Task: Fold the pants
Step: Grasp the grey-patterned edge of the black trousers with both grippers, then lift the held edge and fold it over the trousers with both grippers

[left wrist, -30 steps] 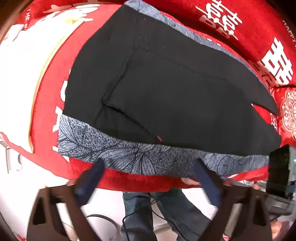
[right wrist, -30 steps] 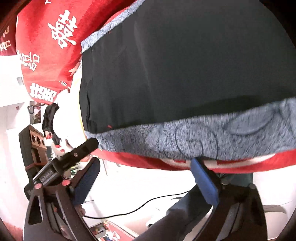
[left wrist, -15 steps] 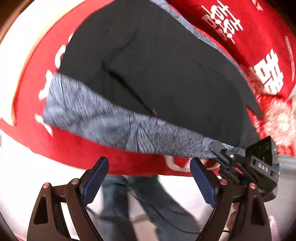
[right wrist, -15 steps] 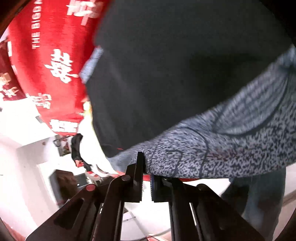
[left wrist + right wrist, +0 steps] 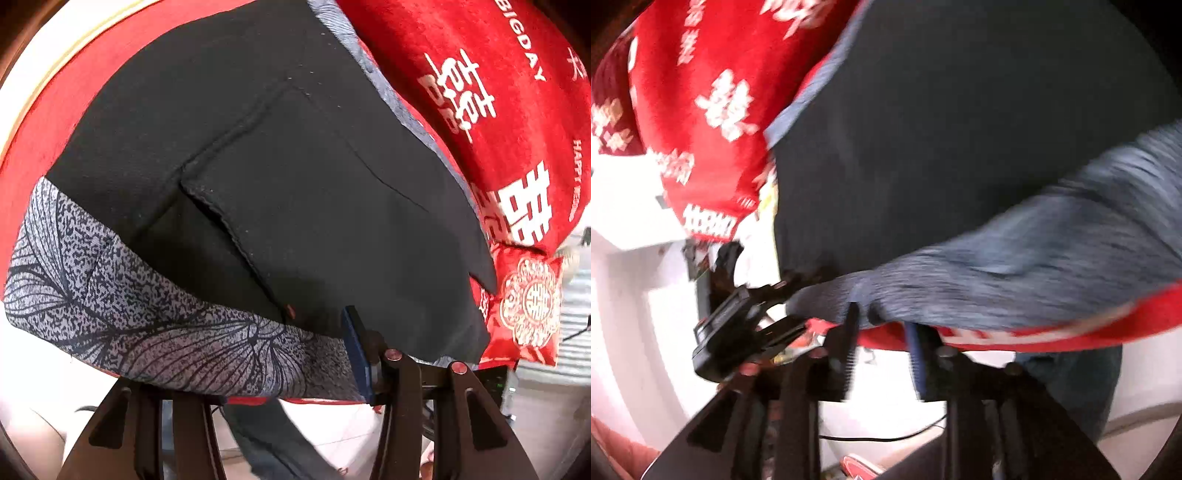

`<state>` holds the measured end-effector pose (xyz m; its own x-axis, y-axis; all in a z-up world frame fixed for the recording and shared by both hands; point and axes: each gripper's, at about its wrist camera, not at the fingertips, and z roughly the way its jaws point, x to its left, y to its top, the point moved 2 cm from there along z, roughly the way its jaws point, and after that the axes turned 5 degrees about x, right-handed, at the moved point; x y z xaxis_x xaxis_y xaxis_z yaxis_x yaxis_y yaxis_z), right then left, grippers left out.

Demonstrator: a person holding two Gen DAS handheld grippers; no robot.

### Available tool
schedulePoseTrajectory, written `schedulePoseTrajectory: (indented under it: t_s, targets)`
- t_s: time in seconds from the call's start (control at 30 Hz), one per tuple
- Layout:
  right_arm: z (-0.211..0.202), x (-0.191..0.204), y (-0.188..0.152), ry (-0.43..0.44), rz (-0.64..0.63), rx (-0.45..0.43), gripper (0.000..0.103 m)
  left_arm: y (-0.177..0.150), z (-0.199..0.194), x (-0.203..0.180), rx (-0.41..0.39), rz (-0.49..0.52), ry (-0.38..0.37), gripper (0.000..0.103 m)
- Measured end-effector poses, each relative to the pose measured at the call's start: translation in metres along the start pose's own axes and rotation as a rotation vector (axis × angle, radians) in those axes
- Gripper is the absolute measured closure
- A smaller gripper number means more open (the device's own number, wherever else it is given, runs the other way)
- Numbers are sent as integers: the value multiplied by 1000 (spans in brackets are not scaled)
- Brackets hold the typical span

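Black pants (image 5: 314,192) with a wide grey waistband (image 5: 155,325) printed in dark leaf lines lie spread on a red cloth (image 5: 491,85) that covers the tabletop. The waistband runs along the near edge, closest to both cameras.

The left wrist view is sharp. It shows a back pocket seam on the black fabric and a small red tag (image 5: 290,310) just above the waistband. The left gripper (image 5: 295,365) sits at the waistband with grey fabric draped across its jaws; one blue-padded finger (image 5: 356,350) shows on top of the cloth, the other is hidden beneath, so the grip looks closed on the band. To the right lies a small red cushion (image 5: 524,310) with a gold round emblem.

The right wrist view is blurred. Its right gripper (image 5: 882,332) has the fingers a narrow gap apart, with a bunched corner of the waistband above them; whether it is pinched cannot be told. The other gripper's black body appears at the left.

White writing on the red cloth reads "BIGDAY", beside large Chinese double-happiness characters.
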<state>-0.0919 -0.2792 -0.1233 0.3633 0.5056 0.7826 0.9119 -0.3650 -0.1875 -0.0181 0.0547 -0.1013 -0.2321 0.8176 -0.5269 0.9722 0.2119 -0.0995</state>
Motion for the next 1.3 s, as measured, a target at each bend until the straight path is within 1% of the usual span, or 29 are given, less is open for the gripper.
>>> schedulePoseTrajectory:
  t_s: [0.07,0.1,0.17,0.23,0.27,0.3,0.33,0.37,0.4,0.43,0.47,0.53,0.6,0.67,0.7,0.8,0.87,0.93,0.97,1.0,1.03,1.1,1.13,1.17,1.23,1.27,1.3]
  targets:
    - [-7,-23,-4,4,65,-35,62,5,1,-4,5,7,3,53]
    - [-11,-34,-5,24,100,-58,62,8,2,-3,9,9,5,53]
    - [-19,-52,-6,94,169,-116,62,8,2,1,15,18,14,53]
    - [-26,-67,-4,192,253,-176,62,10,7,0,19,22,36,53]
    - [-28,-73,-2,245,300,-195,64,10,7,1,16,22,44,63]
    - [-30,-78,1,286,347,-207,83,10,6,2,11,24,64,72]
    - [-34,-80,3,289,384,-218,93,10,4,2,10,23,67,73]
    - [-39,-75,7,270,386,-215,93,11,0,0,0,13,71,73]
    - [-44,-66,11,230,358,-199,94,11,-7,-3,-9,9,76,73]
    - [-52,-49,17,178,298,-182,96,11,-12,-8,-19,13,83,73]
    - [-63,-30,24,137,232,-166,97,12,-19,-16,-29,20,90,73]
    - [-84,4,40,95,127,-138,97,18,-34,-36,-56,29,97,73]
    - [-101,43,65,66,22,-106,97,31,-50,-57,-93,44,101,73]
    - [-109,70,90,45,-45,-76,97,49,-65,-77,-136,63,101,73]
    - [-113,83,113,36,-69,-56,97,62,-71,-89,-156,77,96,73]
    - [-124,93,159,26,-99,-6,96,111,-71,-119,-204,124,97,73]
    - [-120,101,203,5,-97,32,94,146,-60,-134,-227,168,124,72]
    - [-108,108,241,-29,-116,62,94,183,-39,-140,-240,203,161,72]
    - [-96,108,259,-45,-121,75,93,202,-23,-139,-239,209,197,72]
    - [-83,107,284,-67,-128,101,93,216,-10,-141,-230,210,220,72]
    - [-75,99,294,-90,-136,111,93,230,6,-136,-216,202,247,72]
    - [-49,87,320,-145,-159,139,93,247,32,-122,-187,174,293,72]
    - [-35,81,332,-177,-167,162,93,252,40,-115,-187,162,288,72]
    - [-21,73,342,-215,-174,186,93,255,40,-113,-205,137,271,72]
    - [-12,69,353,-201,-169,201,92,254,33,-117,-190,115,272,72]
    - [-15,72,354,-194,-162,206,90,248,23,-121,-193,121,274,71]
    - [-20,76,352,-193,-170,206,78,243,14,-125,-206,130,288,67]
